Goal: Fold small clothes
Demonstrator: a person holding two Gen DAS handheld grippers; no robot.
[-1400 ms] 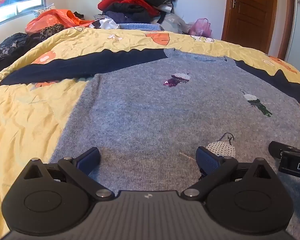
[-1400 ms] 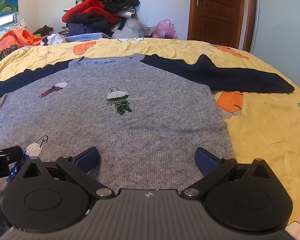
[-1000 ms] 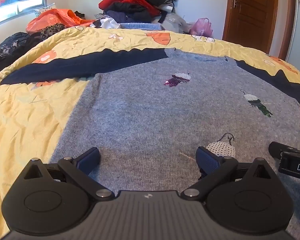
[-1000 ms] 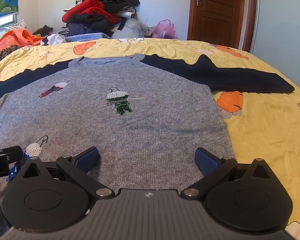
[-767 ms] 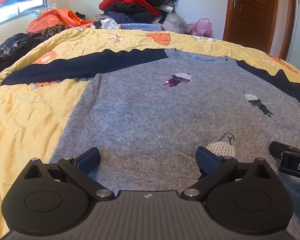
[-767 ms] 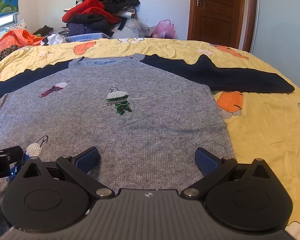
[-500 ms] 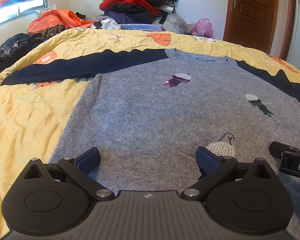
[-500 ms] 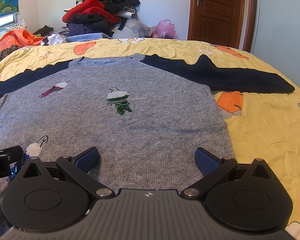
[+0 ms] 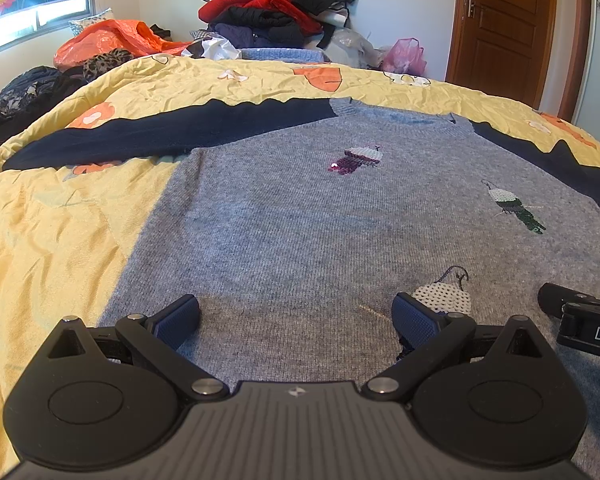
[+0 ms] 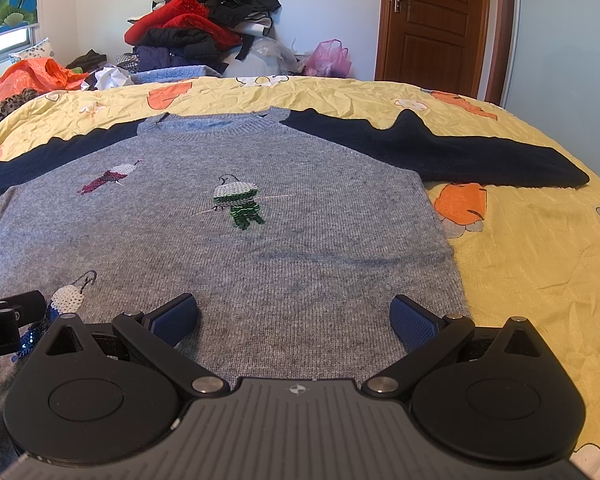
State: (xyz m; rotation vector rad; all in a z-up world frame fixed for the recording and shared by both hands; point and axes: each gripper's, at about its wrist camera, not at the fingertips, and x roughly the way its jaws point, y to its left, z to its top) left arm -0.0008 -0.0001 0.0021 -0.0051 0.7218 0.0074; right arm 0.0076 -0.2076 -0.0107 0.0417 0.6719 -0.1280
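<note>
On yellow quilt (image 10: 540, 264) | grey sweater (image 9: 300, 220) flat, sleeves out for folding | left gripper (image 9: 296, 316), right gripper (image 10: 294, 316) wide open, empty, poised over hem

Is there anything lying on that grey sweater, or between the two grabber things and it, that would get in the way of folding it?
Nothing visible does. The sweater lies flat and bare on the yellow quilt, sleeves spread out. The left gripper and right gripper are open just above its near hem.
</note>
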